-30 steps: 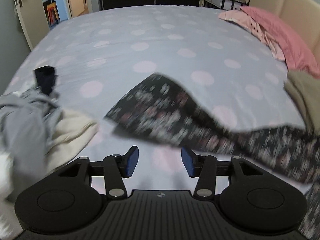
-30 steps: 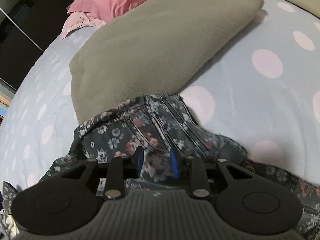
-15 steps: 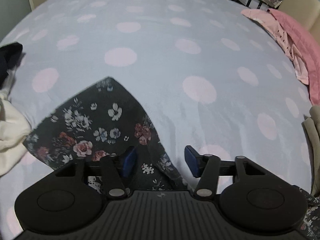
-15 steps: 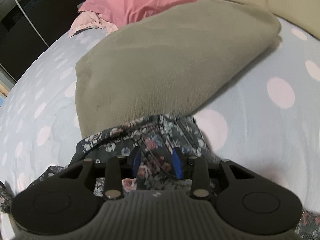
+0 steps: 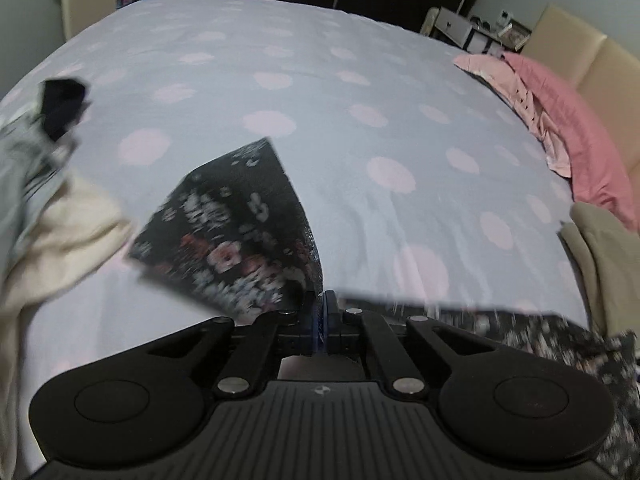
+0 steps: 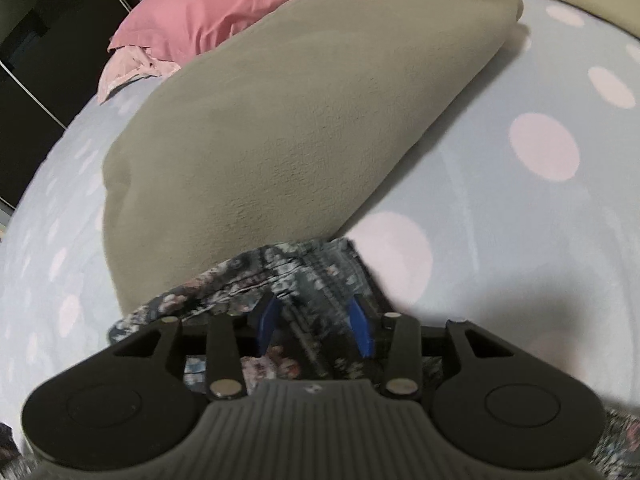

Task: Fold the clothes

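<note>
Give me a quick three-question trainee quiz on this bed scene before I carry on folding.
1. True or false: the left tool is shut on the floral garment.
2. Which item touches the floral garment's far end by the right tool? A olive blanket B pink pillow C black cloth
3. What pattern covers the bedsheet?

Key: 1 true. 2 A. 3 pale pink dots.

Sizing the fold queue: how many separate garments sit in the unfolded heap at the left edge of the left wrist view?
3 visible: black item at the far end, grey garment below it, cream garment nearest the floral garment. More may be hidden underneath.
</note>
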Tool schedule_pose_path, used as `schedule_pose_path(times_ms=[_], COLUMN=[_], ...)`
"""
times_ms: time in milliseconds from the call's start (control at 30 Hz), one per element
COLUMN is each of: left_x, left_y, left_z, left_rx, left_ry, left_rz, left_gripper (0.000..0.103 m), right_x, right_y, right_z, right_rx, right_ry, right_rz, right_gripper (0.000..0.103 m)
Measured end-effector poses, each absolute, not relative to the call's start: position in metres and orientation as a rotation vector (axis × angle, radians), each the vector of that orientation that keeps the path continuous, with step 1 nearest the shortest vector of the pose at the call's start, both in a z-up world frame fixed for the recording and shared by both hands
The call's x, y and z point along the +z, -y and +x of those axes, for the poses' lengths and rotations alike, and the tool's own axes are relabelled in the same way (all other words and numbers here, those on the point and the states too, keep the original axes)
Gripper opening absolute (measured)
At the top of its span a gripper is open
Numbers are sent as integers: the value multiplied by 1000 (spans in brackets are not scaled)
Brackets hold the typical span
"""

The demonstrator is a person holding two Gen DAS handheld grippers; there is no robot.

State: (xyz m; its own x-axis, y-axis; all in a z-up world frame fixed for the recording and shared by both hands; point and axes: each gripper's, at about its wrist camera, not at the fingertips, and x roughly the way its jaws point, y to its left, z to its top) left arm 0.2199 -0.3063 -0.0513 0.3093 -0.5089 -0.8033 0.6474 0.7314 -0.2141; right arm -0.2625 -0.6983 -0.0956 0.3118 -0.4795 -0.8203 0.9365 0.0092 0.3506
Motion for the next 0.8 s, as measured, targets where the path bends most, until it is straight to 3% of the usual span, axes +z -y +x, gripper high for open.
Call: schedule_pose_path(times_ms=[267, 400, 567, 700, 800], left_x=[-76, -92, -67, -35, -29], left_y=[217, 205, 206, 227, 259], left_z=[177, 176, 167, 162, 158], left_rx=[-699, -661, -686, -742, -779], left_ry=[-1135, -1204, -1126, -966, -886], left_rz=[137, 180, 302, 409, 501], left_gripper=[1, 6, 25, 57, 61], right_x=[-91, -90, -88, -88, -89], right_y=[689, 685, 681, 679, 678], right_z=[-259, -261, -262, -263, -263], right_rx=[-1190, -1195, -1183, -1186, -1187], right_ry=[-564, -559, -564, -562, -565], right_rz=[1054, 1069, 1072, 1072, 1066], right_gripper=[44, 44, 44, 44, 44])
